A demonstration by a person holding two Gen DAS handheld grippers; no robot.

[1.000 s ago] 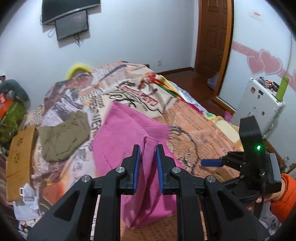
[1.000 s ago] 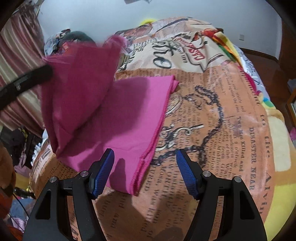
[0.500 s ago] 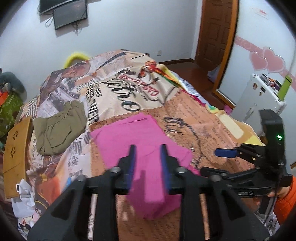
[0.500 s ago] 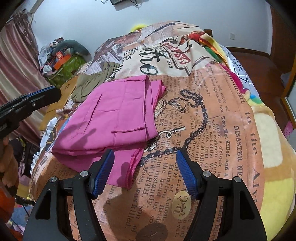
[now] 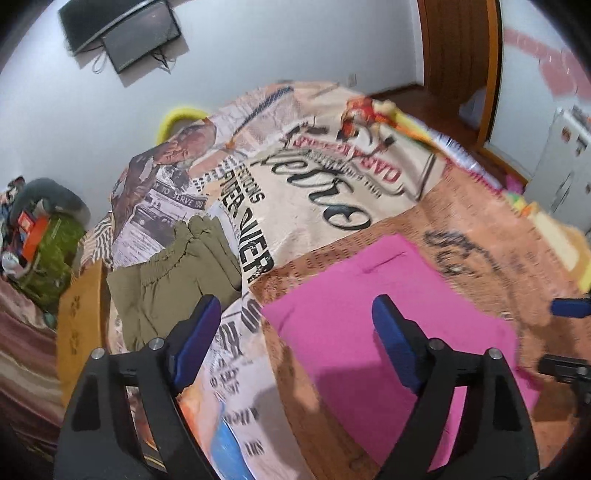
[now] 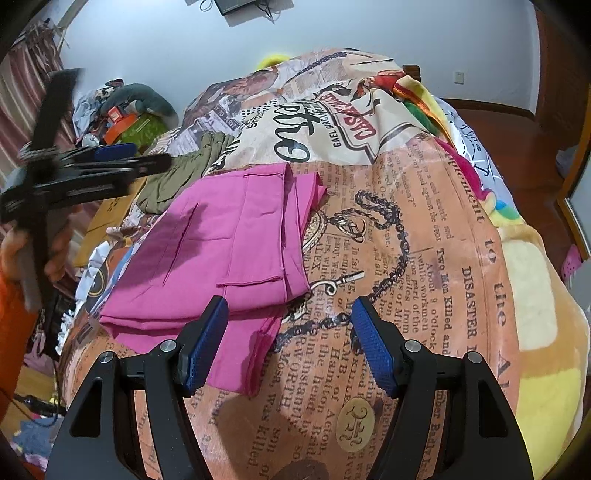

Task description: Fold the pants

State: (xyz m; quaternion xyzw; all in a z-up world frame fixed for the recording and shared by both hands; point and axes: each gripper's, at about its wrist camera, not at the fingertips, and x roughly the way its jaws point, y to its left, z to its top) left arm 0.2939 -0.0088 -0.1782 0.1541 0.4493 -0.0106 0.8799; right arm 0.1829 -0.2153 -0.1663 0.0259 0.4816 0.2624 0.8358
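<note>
The pink pants (image 6: 236, 251) lie folded on the bed (image 6: 424, 258), in the middle left of the right wrist view. Their long side runs from the lower left up toward the upper middle. The near edge sits just above and between the right gripper (image 6: 290, 345) tips, a bit to the left. Its jaws stand partly open with nothing in them. The left gripper (image 5: 295, 341) has just been opening its jaws, and they are wide now with nothing between them. In its view the pants (image 5: 388, 325) lie under the right jaw and off to the right. The right gripper looks nearer to the loose bottom edge. The bed has a soft blanket with newspaper print. Olive green clothes (image 5: 173, 273) lie at the left, apart from the pants. A dark screen (image 5: 125, 33) hangs on the white wall.
</note>
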